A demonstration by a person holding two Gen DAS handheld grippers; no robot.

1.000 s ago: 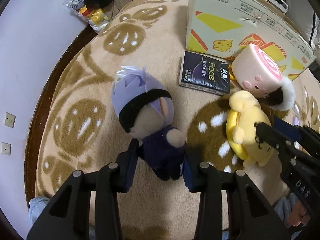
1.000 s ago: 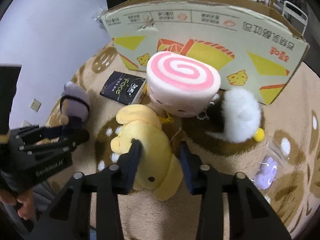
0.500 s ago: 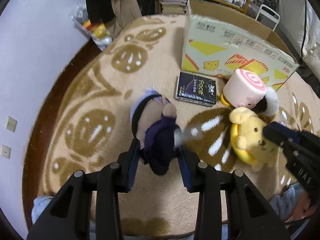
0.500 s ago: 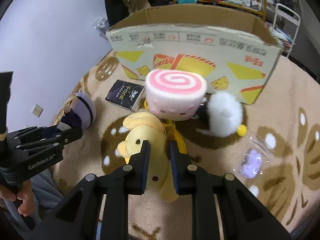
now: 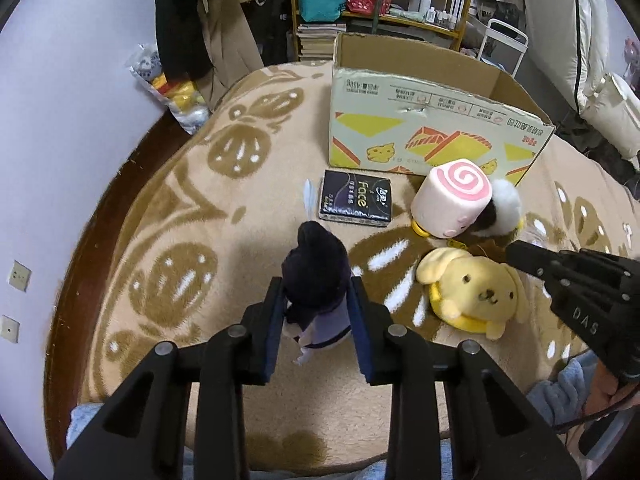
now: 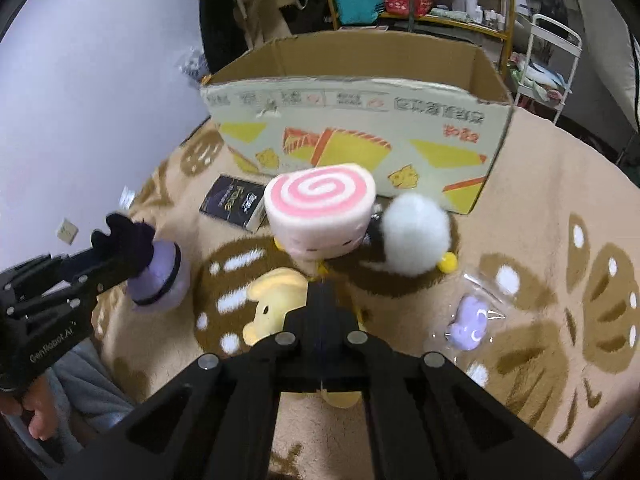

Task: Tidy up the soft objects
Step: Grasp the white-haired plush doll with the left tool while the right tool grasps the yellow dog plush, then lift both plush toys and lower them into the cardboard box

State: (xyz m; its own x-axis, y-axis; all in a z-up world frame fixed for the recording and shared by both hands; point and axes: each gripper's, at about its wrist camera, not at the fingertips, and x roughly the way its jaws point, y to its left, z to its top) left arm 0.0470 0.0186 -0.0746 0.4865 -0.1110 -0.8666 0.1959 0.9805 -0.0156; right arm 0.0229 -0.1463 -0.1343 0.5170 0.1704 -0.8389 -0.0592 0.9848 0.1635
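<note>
One cardboard box (image 5: pixel 432 120) stands open-topped at the far side of the fleecy tan blanket (image 5: pixel 192 208), its printed front wall facing the cameras; what shows of its plain brown inside holds nothing, though the bottom is hidden. All the soft things lie outside it. Just in front of the box rests a glossy dark tissue pack (image 5: pixel 356 202), flat and rectangular, and beside that a pink-and-white swirl-roll plush (image 5: pixel 452 196), a squat cylinder tilted on its side, touching a fluffy white ball-shaped plush (image 5: pixel 506 208). A small lilac toy in a clear crinkly bag (image 6: pixel 470 320) lies apart on the blanket in the right wrist view.

The left gripper (image 5: pixel 316 308) has just been closing and its blue pads squeeze the dark-clothed doll (image 5: pixel 316 280) by the body — the doll hangs head-down, clear of the blanket, its lilac felt hair seen below the black band in the right wrist view. The right gripper (image 6: pixel 322 300) has also just been closing; its jaws stand pressed together above the round yellow dog plush (image 5: pixel 472 292), which lies on the blanket near the swirl roll. Whether a fold of the yellow pile is pinched between them I cannot tell.
</note>
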